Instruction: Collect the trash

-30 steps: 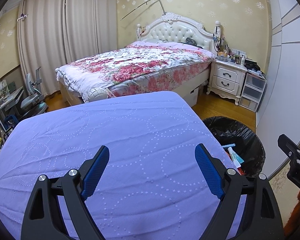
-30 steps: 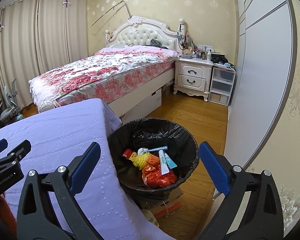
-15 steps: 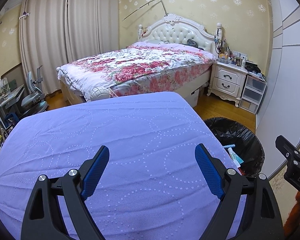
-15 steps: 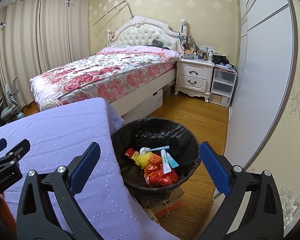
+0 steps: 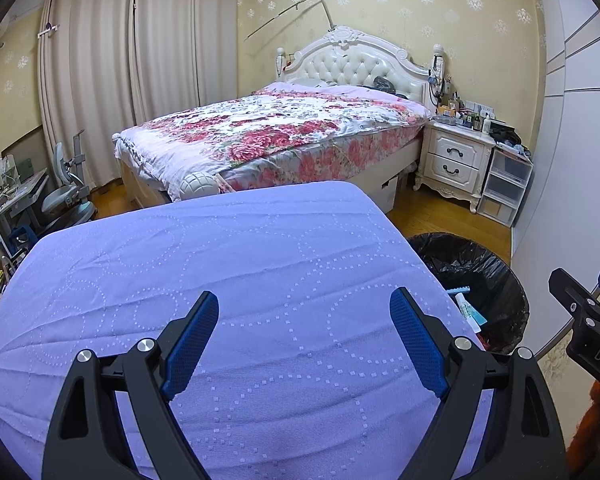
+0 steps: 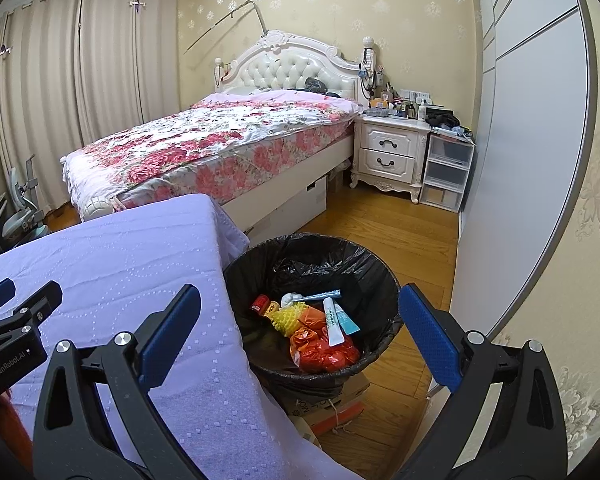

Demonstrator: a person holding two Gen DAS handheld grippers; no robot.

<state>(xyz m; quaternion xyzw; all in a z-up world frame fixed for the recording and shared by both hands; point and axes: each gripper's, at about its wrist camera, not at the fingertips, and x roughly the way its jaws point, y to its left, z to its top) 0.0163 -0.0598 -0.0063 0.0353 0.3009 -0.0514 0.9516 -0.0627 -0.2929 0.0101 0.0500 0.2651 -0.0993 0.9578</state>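
The left hand-held gripper [image 5: 304, 342] hovers over the lilac-covered worktop [image 5: 228, 264], jaws spread wide with nothing between them. The right hand-held gripper [image 6: 300, 330] is likewise released and empty, poised above the trash bin [image 6: 374, 270], which stands on the wooden floor [image 6: 384, 224] just beside the worktop's right edge. Inside the bin's black liner lie the collected pieces: a white tube [image 6: 331, 322], a blue-and-white tube [image 6: 346, 320], a yellow foam net [image 6: 290, 317], a crumpled red wrapper [image 6: 322, 354], a small red-capped bottle [image 6: 261, 304] and a blue toothbrush [image 6: 324, 295]. Under the bin sits a cardboard box [image 6: 332, 398]. Beyond the bin stands a bed [image 6: 220, 136] with a floral cover.
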